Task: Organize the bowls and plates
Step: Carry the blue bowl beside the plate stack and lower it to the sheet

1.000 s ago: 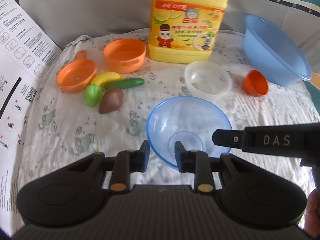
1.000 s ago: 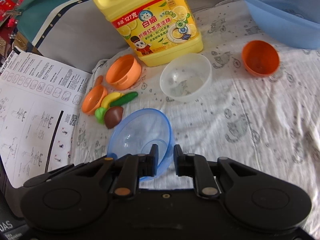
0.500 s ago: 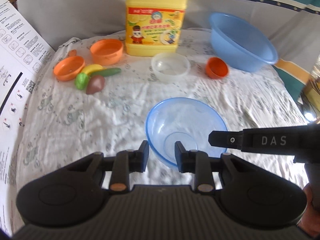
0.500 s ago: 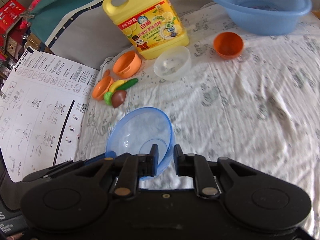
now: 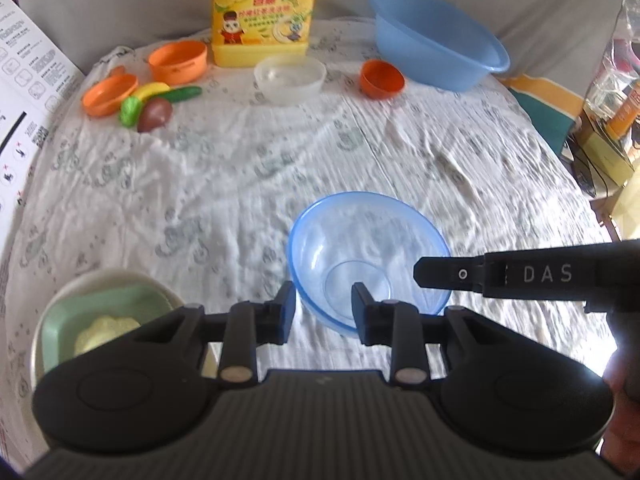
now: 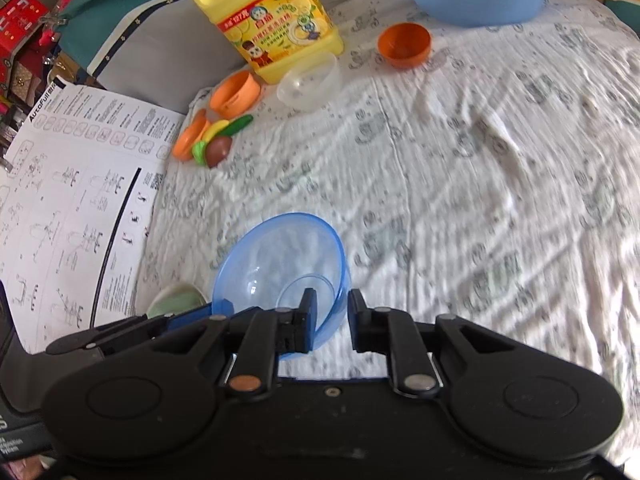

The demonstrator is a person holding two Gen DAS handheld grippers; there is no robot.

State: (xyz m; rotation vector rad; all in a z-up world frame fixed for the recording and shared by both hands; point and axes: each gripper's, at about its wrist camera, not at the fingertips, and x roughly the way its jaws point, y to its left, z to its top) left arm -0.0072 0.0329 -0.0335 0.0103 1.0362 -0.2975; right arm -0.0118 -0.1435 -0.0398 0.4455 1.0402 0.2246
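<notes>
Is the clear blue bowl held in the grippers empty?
Empty: through the blue bowl only the patterned cloth shows, nothing inside it.

The held bowl (image 5: 366, 256) hangs before the clear bowl (image 5: 290, 79), detergent jug (image 5: 262, 12) behind.

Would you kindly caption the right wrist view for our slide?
Right gripper clamps the clear blue bowl by its rim above the printed cloth.

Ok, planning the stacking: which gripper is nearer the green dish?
Left. The left gripper, jaws opening around the blue bowl rim, is beside the green dish; the right gripper is on the bowl's far side.
</notes>
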